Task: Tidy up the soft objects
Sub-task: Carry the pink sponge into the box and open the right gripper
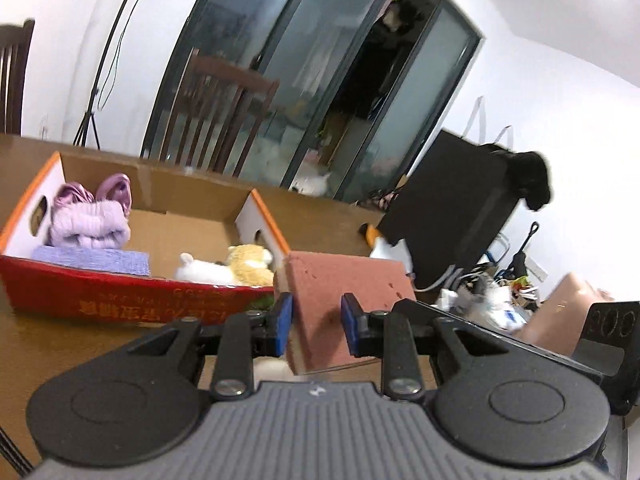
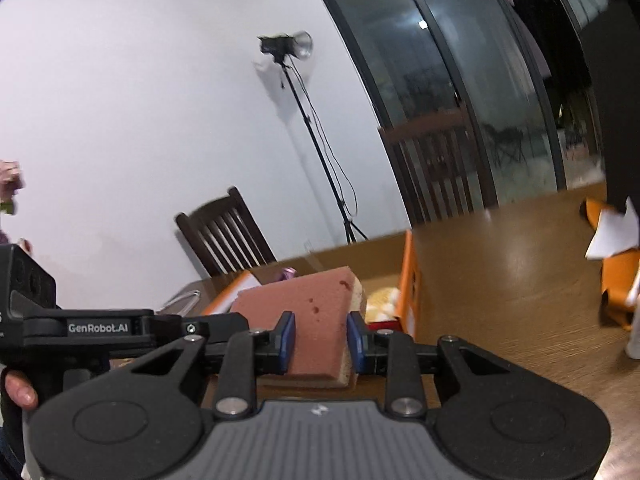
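My left gripper (image 1: 316,324) is shut on a reddish-brown sponge (image 1: 344,292) and holds it above the wooden table, just right of an open cardboard box (image 1: 120,304). The box holds folded lilac clothes (image 1: 90,220), a purple cloth (image 1: 92,260), a white plush (image 1: 202,272) and a yellow plush (image 1: 250,264). My right gripper (image 2: 320,338) is shut on another reddish-brown sponge with a yellow underside (image 2: 308,312), held before the same box (image 2: 412,280). The yellow plush (image 2: 380,300) shows past it.
A black panel (image 1: 452,216) and an orange-white penguin toy (image 1: 380,240) lie on the table to the right. Orange and white items (image 2: 616,256) lie at the far right of the table (image 2: 500,280). Wooden chairs (image 2: 228,232) and a light stand (image 2: 316,132) stand behind.
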